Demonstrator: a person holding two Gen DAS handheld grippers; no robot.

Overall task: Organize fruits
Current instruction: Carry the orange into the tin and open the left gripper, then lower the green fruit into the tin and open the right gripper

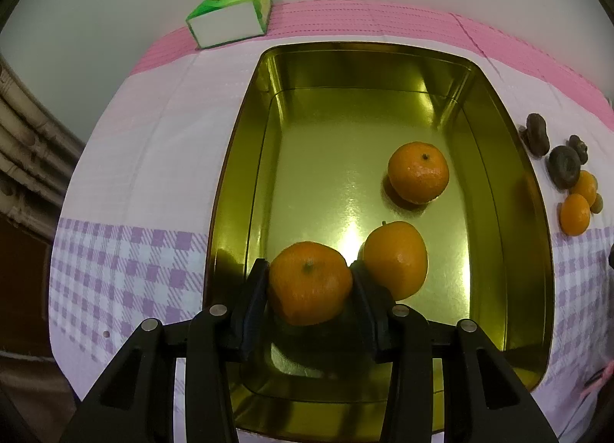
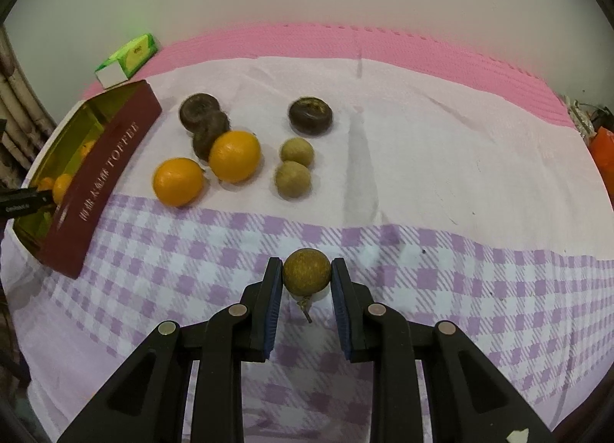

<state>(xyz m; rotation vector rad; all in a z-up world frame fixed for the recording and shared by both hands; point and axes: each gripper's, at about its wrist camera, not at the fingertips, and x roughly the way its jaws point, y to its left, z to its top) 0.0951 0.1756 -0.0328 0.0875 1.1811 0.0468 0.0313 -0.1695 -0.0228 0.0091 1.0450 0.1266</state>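
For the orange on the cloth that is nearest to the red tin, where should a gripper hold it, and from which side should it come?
Probably from above, with the fingers across the widest middle of the nearest orange. It is round, so the middle gives the firmest hold. Turn the gripper so that one finger goes on the near side and one on the far side: the other orange crowds its right, and the tin stands at its left.

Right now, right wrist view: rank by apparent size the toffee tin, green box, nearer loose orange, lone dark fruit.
1. toffee tin, clearly largest
2. nearer loose orange
3. green box and lone dark fruit: look about alike, and both lie farther from the camera, so unranked.
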